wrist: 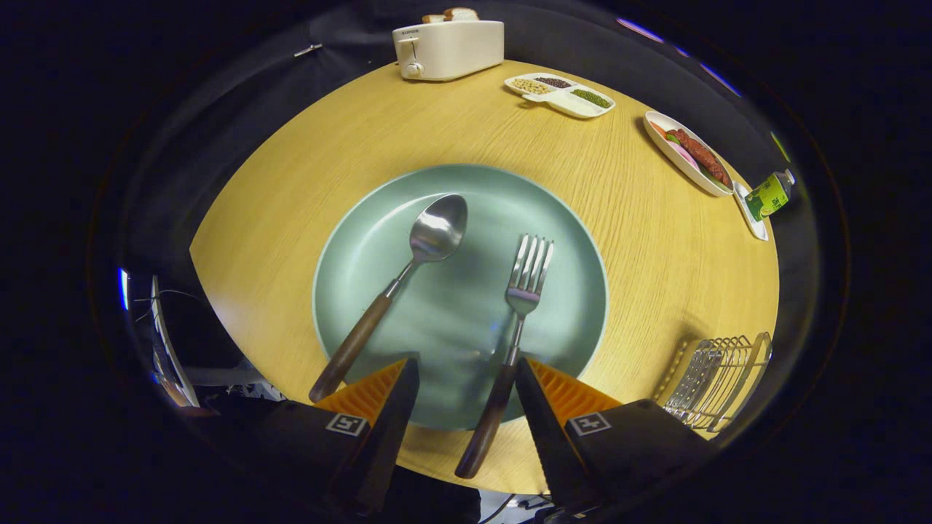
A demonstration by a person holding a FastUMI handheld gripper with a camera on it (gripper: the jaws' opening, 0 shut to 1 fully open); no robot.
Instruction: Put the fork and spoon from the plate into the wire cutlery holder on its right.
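A round wooden table [306,182] carries a large pale green plate [568,240] near its front edge, and the plate holds the two task pieces. The spoon [408,269] lies on the plate's left half, bowl pointing toward the middle of the table, its dark wooden handle running back over the plate's rim toward the front-left edge of the table. The fork [518,306] lies on the plate's right half, tines toward the middle of the table, its wooden handle crossing the rim and ending over the front edge of the table. The gripper [466,386] hangs above the front rim of the plate with its fingers wide apart and holding nothing; the fork's handle passes through the gap, close beside the right finger, while the spoon's handle lies just outside the left finger. Whether either finger touches the cutlery cannot be told. The wire cutlery holder [717,382] stands at the front-right edge of the table, to the right of the plate and apart from it, with no cutlery visible in it. At the far edge sits a cream toaster [448,47] with bread in its slots. To its right, a white divided dish [561,93] holds pale beans, dark beans and green beans in separate compartments. Along the far-right edge an oval white dish [688,153] holds reddish and pink pieces of food, and beside it a small green-labelled bottle [770,195] rests on a little white tray [750,212].
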